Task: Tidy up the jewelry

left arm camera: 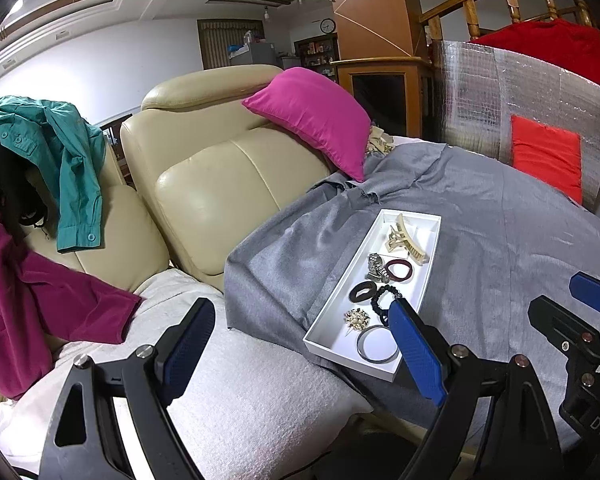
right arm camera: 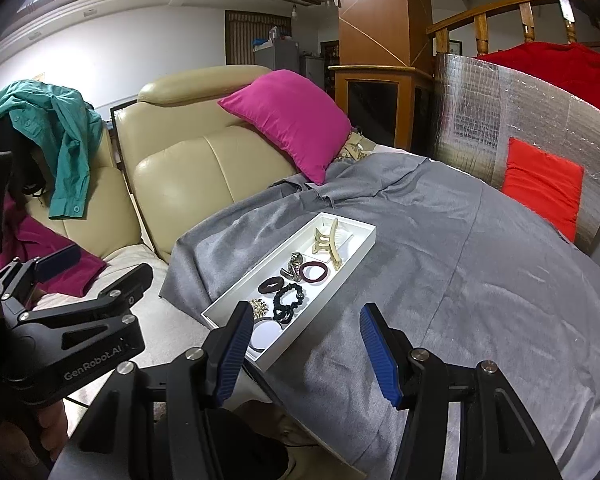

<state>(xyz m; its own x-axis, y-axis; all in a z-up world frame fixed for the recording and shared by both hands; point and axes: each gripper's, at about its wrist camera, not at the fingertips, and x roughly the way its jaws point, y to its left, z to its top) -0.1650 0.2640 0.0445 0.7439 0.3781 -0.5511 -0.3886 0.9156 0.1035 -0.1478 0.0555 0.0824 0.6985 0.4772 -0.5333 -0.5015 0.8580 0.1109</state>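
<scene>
A long white tray (left arm camera: 352, 365) (right arm camera: 328, 296) lies on the grey cloth (left arm camera: 500, 248). It holds a cream claw clip (left arm camera: 404, 240) (right arm camera: 327, 244), a maroon hair tie (left arm camera: 399, 270) (right arm camera: 314, 271), a dark ring (left arm camera: 362, 293), a black beaded tie (right arm camera: 288, 300), a gold brooch (left arm camera: 357, 317) (right arm camera: 259, 307) and a silver bangle (left arm camera: 374, 344) (right arm camera: 266, 334). My left gripper (left arm camera: 300, 306) (right arm camera: 100, 268) hovers open at the tray's near left end, holding nothing. My right gripper (right arm camera: 306, 310) (left arm camera: 580, 320) stands open and bare just right of the tray's near end.
The cloth covers a rounded surface beside a cream leather sofa (left arm camera: 220, 184) with a pink cushion (left arm camera: 316, 116). Teal and magenta clothes (left arm camera: 68, 152) hang over the sofa on the left. A silver foil panel (right arm camera: 500, 120) with a red patch stands behind.
</scene>
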